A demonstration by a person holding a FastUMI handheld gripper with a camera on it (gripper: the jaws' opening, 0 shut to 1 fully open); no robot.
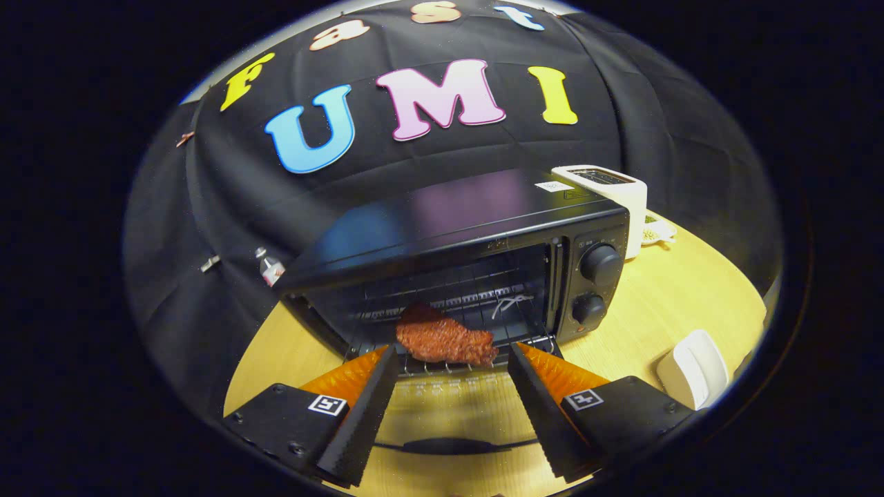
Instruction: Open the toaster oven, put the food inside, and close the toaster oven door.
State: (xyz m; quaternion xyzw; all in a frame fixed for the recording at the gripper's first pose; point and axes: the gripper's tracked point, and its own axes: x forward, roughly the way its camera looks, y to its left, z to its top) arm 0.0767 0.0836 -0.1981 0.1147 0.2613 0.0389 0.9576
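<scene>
The black toaster oven [483, 228] stands on the wooden table with its glass door [452, 411] folded down flat toward me, the door handle [449, 446] nearest me. A reddish-brown piece of food [445, 339] lies on the wire rack [483, 297] at the front of the oven's mouth. My gripper [452, 352] is open above the lowered door. Its left finger [366, 407] and right finger [545, 407] end on either side of the food, apart from it, and nothing is held between them.
A white toaster [611, 185] stands behind the oven's right side, with a pale dish [659, 231] beside it. A white rounded object [694, 369] lies on the table [663, 304] to the right. A small bottle [271, 268] sits left of the oven. Two knobs [599, 264] face front.
</scene>
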